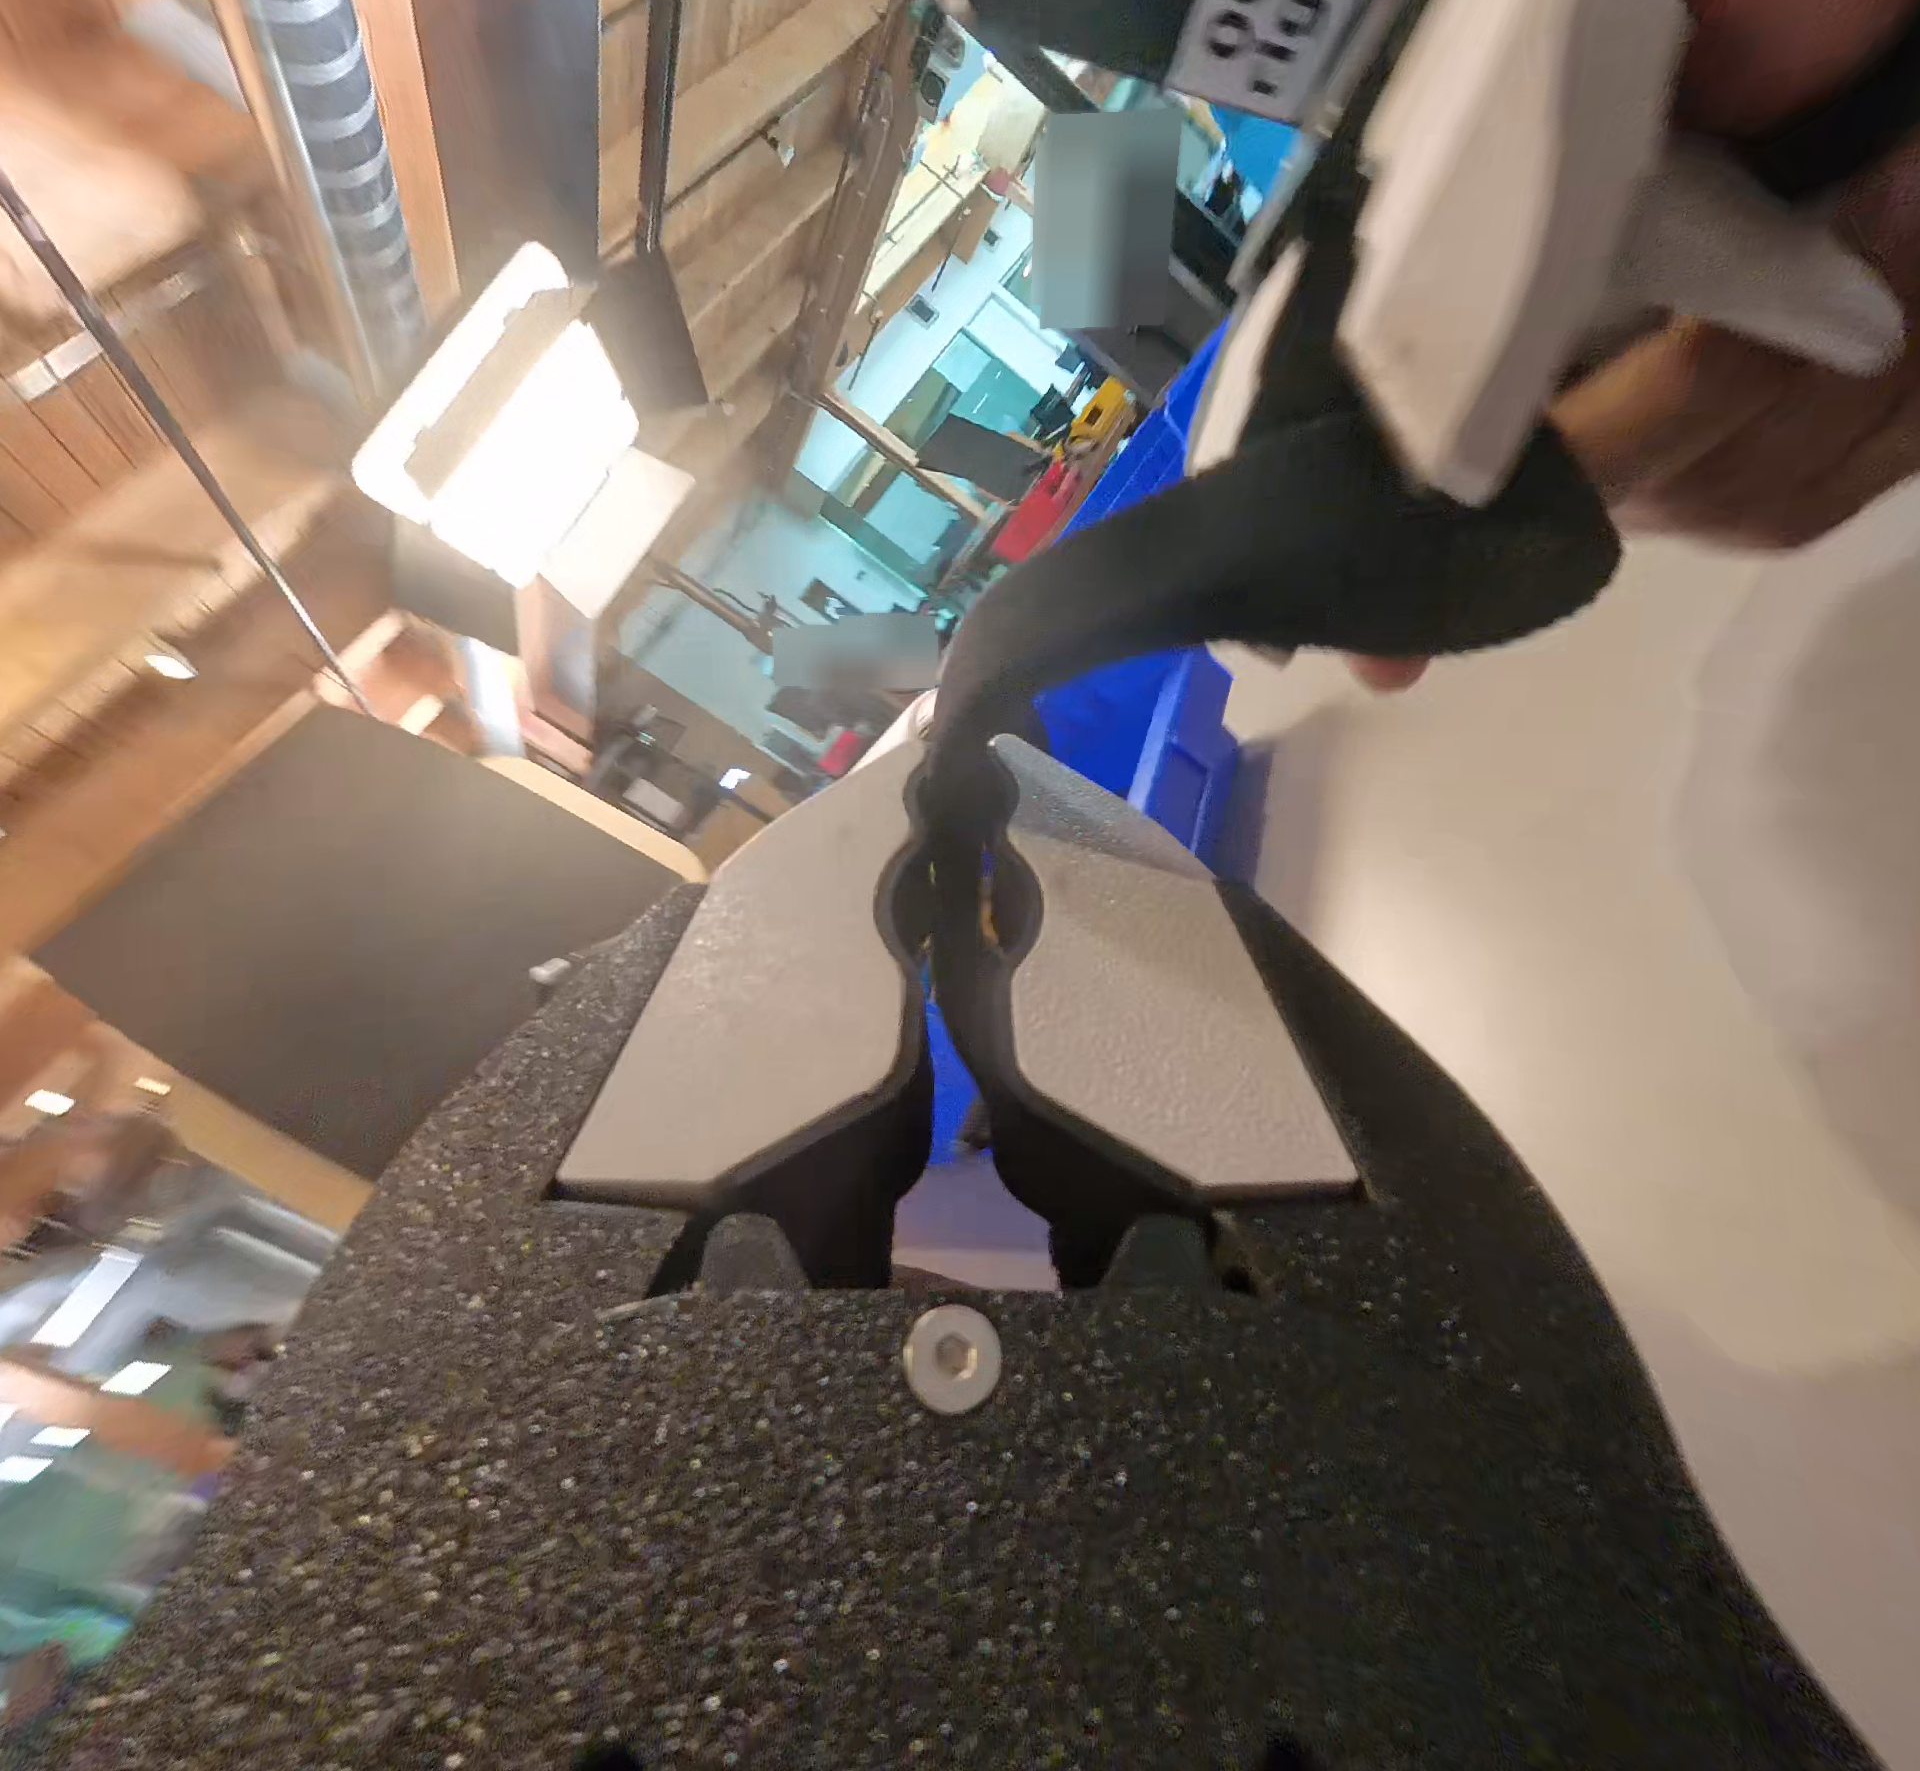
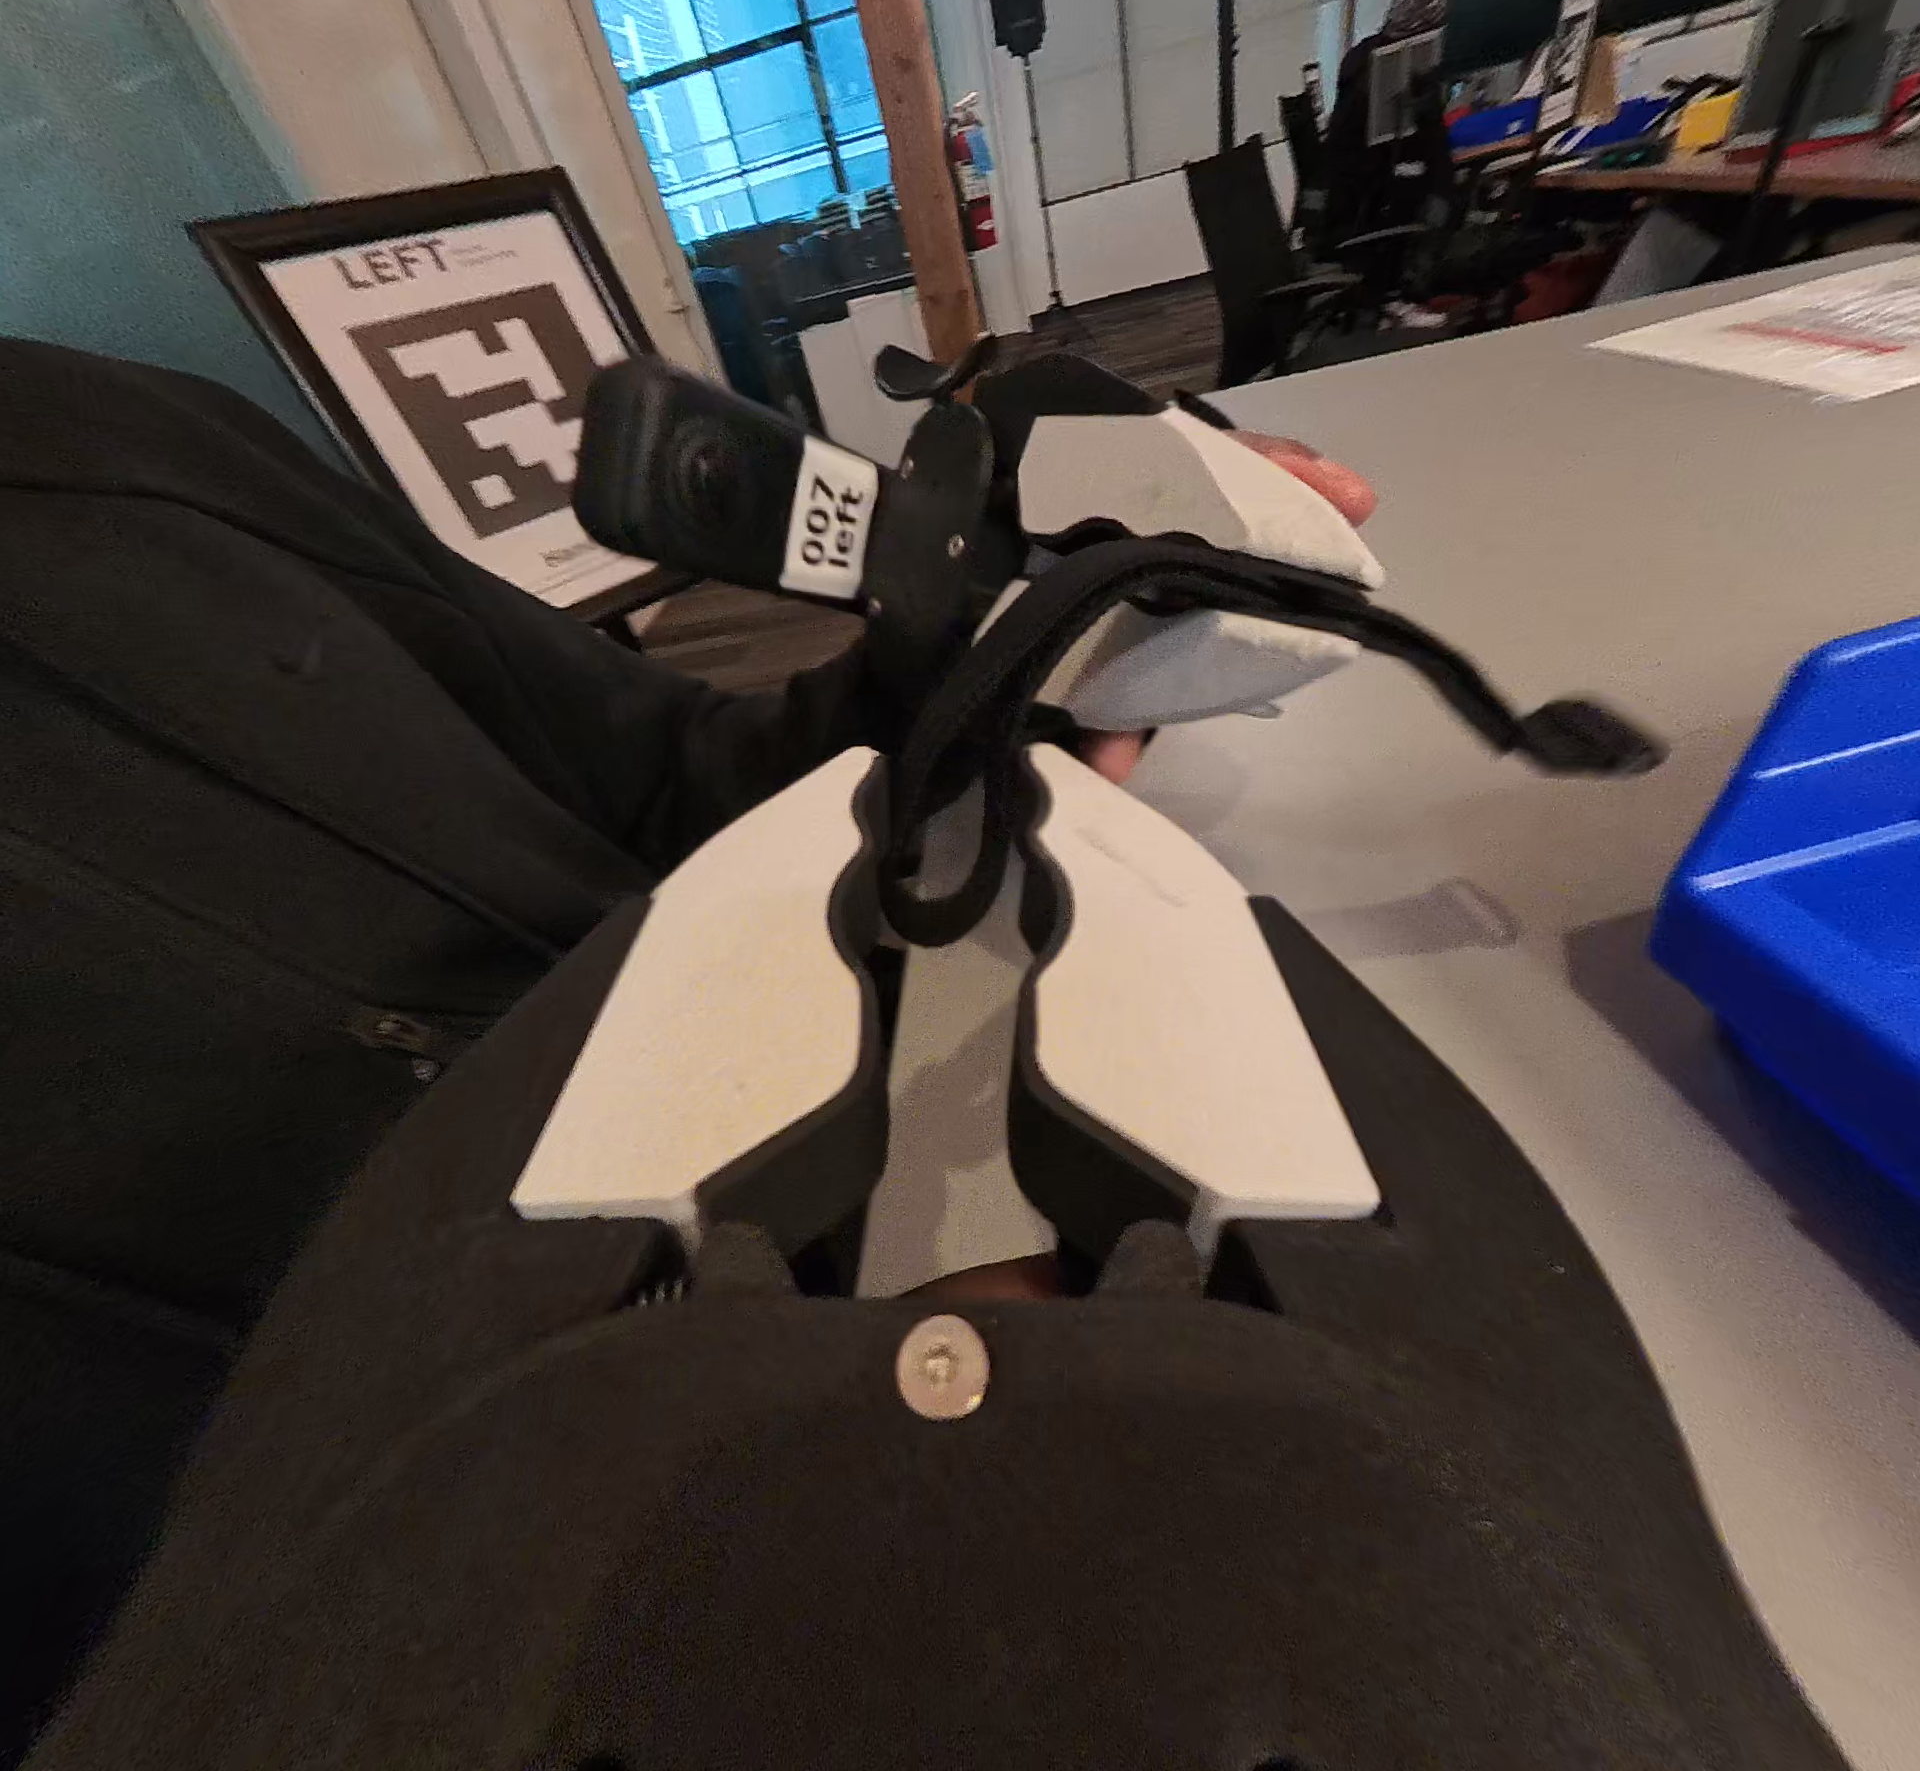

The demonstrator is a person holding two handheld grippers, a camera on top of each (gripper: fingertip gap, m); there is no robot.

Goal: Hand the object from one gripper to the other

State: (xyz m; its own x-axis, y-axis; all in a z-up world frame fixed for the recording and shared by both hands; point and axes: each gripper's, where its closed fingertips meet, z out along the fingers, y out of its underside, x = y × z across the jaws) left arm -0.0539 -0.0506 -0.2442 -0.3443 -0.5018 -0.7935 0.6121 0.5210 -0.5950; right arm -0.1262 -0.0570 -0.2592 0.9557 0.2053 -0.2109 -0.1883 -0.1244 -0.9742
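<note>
Now both tongs touch the black strap (image 1: 1299, 568): your left tongs (image 1: 961, 807) clamp it, your right tongs (image 2: 951, 817) sit around it at 12 o'clock, not fully closed. Handover mid-way; release left next, above the desk (image 2: 1558, 578).

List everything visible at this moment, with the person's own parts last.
strap: 1, black, strung between both grippers
bin: 1, blue, on table, right
table: 1, grey, under bin
paper: 1, white, far side of table
sign: 1, framed, black-and-white, by wall, left
sleeve: 1, black, left
left hand-held gripper: 1, white fingers, shut on strap
right hand-held gripper: 1, white fingers, open around strap loop
</note>
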